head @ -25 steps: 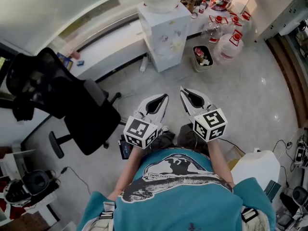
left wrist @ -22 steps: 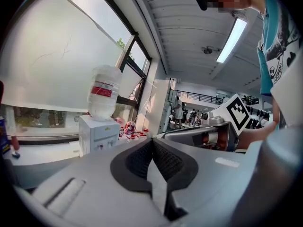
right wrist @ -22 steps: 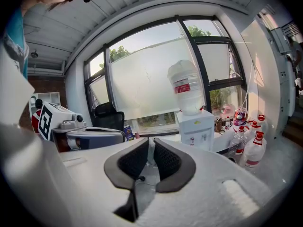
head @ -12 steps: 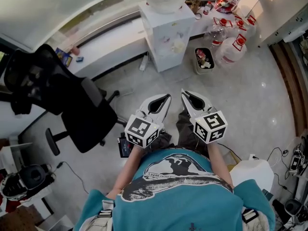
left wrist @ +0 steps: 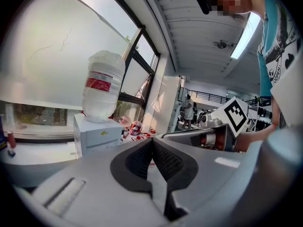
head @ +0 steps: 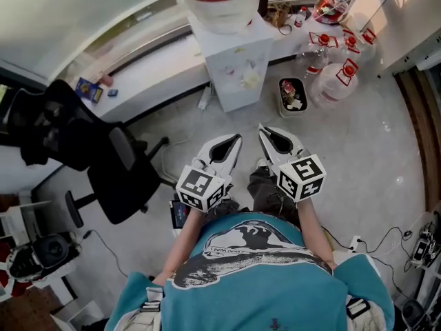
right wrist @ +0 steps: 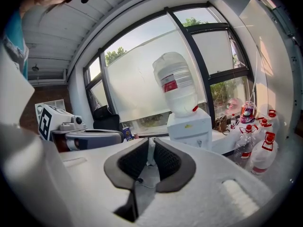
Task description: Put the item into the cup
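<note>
Searching looks like the job now: neither item nor cup shows anywhere, the left gripper (head: 236, 141) has its jaws pressed together, the right gripper (head: 264, 132) holds its a sliver apart on nothing, so I'd scan the counter (head: 148, 81) beside the dispenser (head: 238, 71) before reaching.

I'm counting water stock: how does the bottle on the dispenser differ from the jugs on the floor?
The dispenser bottle sits inverted on the white dispenser; the floor jugs stand upright. The bottle is larger, with a red label band; the jugs carry red tops. All look like clear plastic.
</note>
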### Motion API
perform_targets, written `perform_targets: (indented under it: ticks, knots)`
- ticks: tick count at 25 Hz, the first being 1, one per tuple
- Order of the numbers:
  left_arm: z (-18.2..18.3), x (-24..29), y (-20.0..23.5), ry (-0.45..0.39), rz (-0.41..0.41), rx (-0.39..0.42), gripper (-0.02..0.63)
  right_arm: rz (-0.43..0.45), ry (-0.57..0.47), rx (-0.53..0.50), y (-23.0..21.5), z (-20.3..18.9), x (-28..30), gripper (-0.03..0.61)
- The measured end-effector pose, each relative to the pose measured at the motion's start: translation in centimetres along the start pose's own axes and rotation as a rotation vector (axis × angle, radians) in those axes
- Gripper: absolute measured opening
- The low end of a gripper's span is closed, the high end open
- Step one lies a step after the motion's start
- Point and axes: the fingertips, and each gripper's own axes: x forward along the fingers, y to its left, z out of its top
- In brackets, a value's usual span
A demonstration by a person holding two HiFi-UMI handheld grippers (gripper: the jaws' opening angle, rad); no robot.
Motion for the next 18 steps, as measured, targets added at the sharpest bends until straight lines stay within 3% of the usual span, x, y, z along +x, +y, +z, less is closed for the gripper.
perform_targets:
  ticks: [9,18]
  knots:
    - [1.6,7.5,-0.2,0.020,0.048,0.000,-0.002,0.035,-0.007,0.032,-8.2,2.3,0.1,0.034]
    - [2.3,11.4,0.3,0.026,0.128,0.001,0.000,0.108,0.010,0.043,-12.2,2.7,1.2,0.034]
